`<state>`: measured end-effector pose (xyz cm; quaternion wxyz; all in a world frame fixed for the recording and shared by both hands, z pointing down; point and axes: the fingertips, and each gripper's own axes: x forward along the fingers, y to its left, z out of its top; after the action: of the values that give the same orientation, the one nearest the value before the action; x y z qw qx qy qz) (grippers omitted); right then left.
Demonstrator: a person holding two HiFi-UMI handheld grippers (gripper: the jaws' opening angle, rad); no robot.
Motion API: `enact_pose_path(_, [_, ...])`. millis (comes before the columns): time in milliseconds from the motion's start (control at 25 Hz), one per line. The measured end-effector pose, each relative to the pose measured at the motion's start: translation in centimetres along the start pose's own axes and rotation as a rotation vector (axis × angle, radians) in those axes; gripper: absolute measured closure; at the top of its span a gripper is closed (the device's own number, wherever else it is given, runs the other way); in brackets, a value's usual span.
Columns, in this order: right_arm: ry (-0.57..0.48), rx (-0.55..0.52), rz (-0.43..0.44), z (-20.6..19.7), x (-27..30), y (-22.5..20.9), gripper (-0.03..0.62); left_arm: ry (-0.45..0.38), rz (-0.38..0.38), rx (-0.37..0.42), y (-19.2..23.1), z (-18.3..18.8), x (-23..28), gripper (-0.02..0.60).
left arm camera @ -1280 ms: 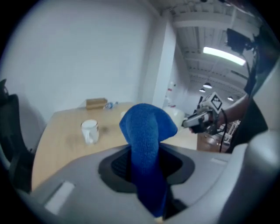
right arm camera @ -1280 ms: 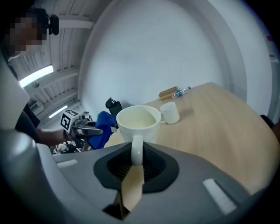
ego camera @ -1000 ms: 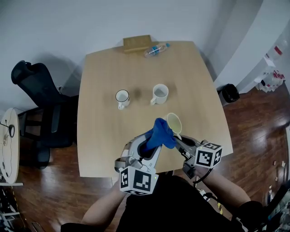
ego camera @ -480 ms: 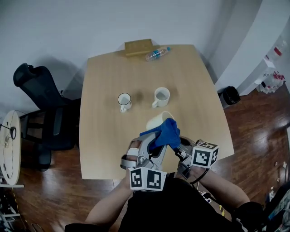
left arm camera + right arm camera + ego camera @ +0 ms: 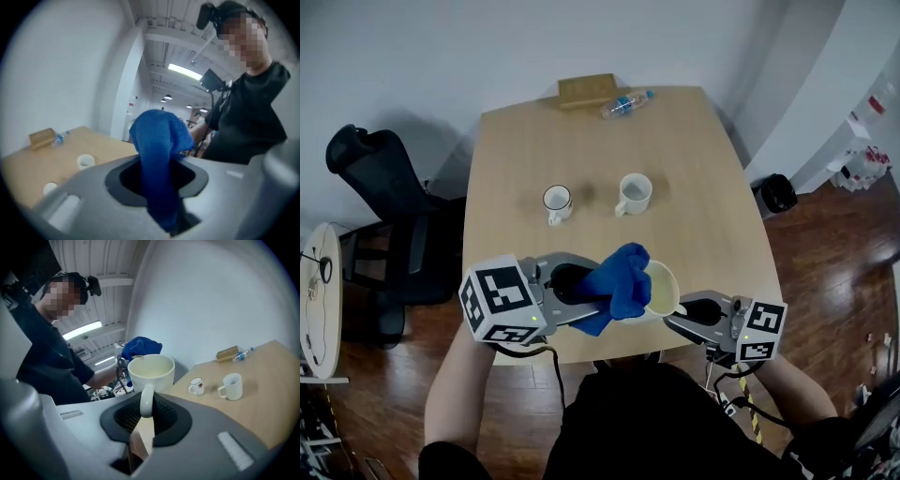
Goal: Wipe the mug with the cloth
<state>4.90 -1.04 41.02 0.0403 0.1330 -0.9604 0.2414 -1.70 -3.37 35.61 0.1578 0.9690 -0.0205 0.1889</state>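
Left gripper [image 5: 592, 302]: jaws pinch the blue cloth [image 5: 617, 279]; in the left gripper view the cloth [image 5: 157, 154] runs up from between the jaws and bunches into a rounded wad past them; gripper lies roughly level in the head view, pointing toward the right gripper

Right gripper [image 5: 677, 316]: jaws closed on the handle of the cream mug [image 5: 661, 289]; the right gripper view shows the handle dropping straight between the jaws, with the mug [image 5: 151, 372] sitting just past them, mouth open to the camera, inside pale and bare

Cloth vs mug: the wad sits against the mug's rim on the side away from the handle; in the right gripper view the cloth [image 5: 140, 347] shows just behind the far rim; contact looks likely, though exactly how far it reaches into the mouth cannot be told

Position: mug and cloth are both held in the air over the near edge of the table [image 5: 703, 187], between the two grippers, clear of the tabletop

On the table, well apart from the grippers: small dark-rimmed mug [image 5: 555, 201] and white mug [image 5: 633, 193] side by side mid-table; bottle [image 5: 625, 102] lying beside a brown box [image 5: 586, 90] at the far edge; black chair [image 5: 380, 178] stands left of the table
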Motion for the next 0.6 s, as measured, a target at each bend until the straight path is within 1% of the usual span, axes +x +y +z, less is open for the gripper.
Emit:
enact_pose_path(80, [0.018,-0.041,0.115,0.1,-0.7,2.6,0.551,-0.023,-0.166,-0.053,-1.5,0.6,-0.7,0.453])
enact_pose_path(160, [0.03,-0.048,0.253,0.4,-1.1,5.7,0.551,-0.051,-0.288,-0.08,-2.7,1.1,-1.1,0.453])
enact_pose_path(240, [0.018,-0.024,0.396,1.2,-1.2,8.7,0.551,-0.118,-0.419,-0.112,-3.9,1.6,-1.0,0.453])
enact_pose_path(280, [0.0,-0.001,0.464,1.9,-1.1,10.1,0.551,-0.178,-0.505,-0.143,-4.8,1.9,-1.1,0.453])
enact_pose_path(320, [-0.025,0.033,0.525,2.8,-1.0,11.3,0.552,-0.26,-0.601,-0.183,-5.7,2.5,-1.3,0.453])
enact_pose_path(360, [-0.055,0.072,0.577,3.7,-0.9,12.4,0.553,-0.359,-0.694,-0.23,-6.4,3.2,-1.7,0.454])
enact_pose_path(400, [-0.09,0.116,0.619,4.6,-0.8,13.1,0.553,-0.464,-0.772,-0.279,-6.9,3.9,-2.2,0.454])
enact_pose_path(440, [-0.13,0.162,0.652,5.6,-0.8,13.6,0.553,-0.565,-0.827,-0.323,-7.1,4.5,-2.4,0.454])
enact_pose_path(480, [-0.172,0.204,0.676,6.6,-0.7,13.9,0.551,-0.651,-0.861,-0.358,-7.2,4.9,-2.5,0.454])
enact_pose_path(520, [-0.211,0.236,0.695,7.4,-0.7,14.1,0.553,-0.717,-0.881,-0.383,-7.4,5.1,-2.3,0.456])
enact_pose_path(600, [-0.269,0.27,0.718,8.4,-0.5,14.0,0.553,-0.794,-0.9,-0.413,-8.0,5.1,-1.3,0.456])
